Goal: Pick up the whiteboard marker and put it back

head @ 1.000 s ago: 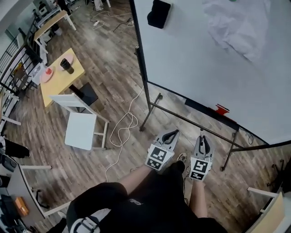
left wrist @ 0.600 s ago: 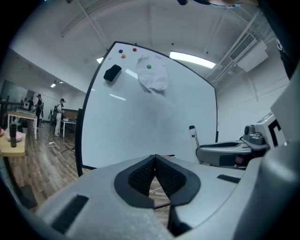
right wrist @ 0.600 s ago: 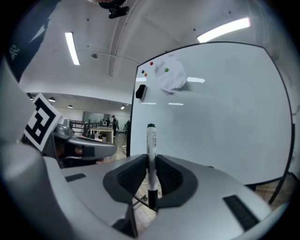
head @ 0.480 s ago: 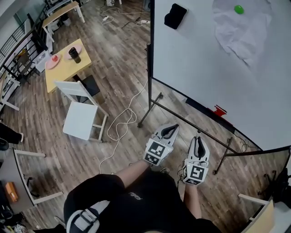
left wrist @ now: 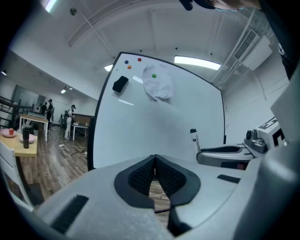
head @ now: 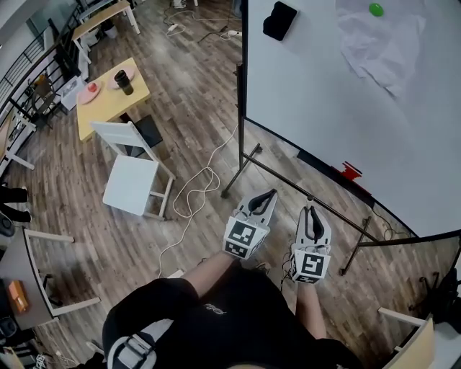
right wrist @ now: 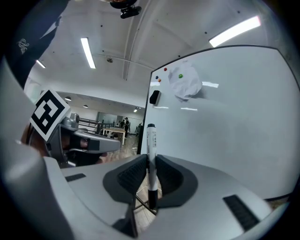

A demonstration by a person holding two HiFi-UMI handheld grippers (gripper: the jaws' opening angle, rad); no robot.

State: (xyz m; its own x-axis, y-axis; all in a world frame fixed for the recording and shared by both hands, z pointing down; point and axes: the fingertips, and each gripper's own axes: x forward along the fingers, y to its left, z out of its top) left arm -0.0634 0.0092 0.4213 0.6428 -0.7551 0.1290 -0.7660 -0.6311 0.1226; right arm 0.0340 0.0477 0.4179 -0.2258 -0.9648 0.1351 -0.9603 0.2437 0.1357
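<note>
Right tongs [right wrist: 149,169]: clamped on the whiteboard marker [right wrist: 151,140], which stands upright between the pads with one black end above the grip and the other below it. Left tongs [left wrist: 154,169]: tips together, nothing between them, held just beside the right pair in front of the person's body.

Whiteboard [head: 346,108]: on a floor stand ahead of both tongs and apart from them. A black eraser [head: 279,20] and a crumpled paper sheet [head: 382,39] are fixed to its face.

Tray ledge [head: 324,170]: a dark, narrow strip along the board's lower edge. It appears the proper place for the marker, though the task sentence does not name one.

Small red item [head: 351,172]: on or at the ledge, nature not determinable.

Assessment: the step in hand is the carry to the ledge, and the marker is not yet put back.

Recommendations:
- Hold the clamp firm.
- Turn the wrist so the barrel lies level and parallel to the ledge before lowering.
- Choose the bare stretch left of the red item.
- Part the pads only once the barrel rests fully on the ledge. A round barrel may roll off so narrow a strip.
- Keep the left tongs clear of the approach.
</note>
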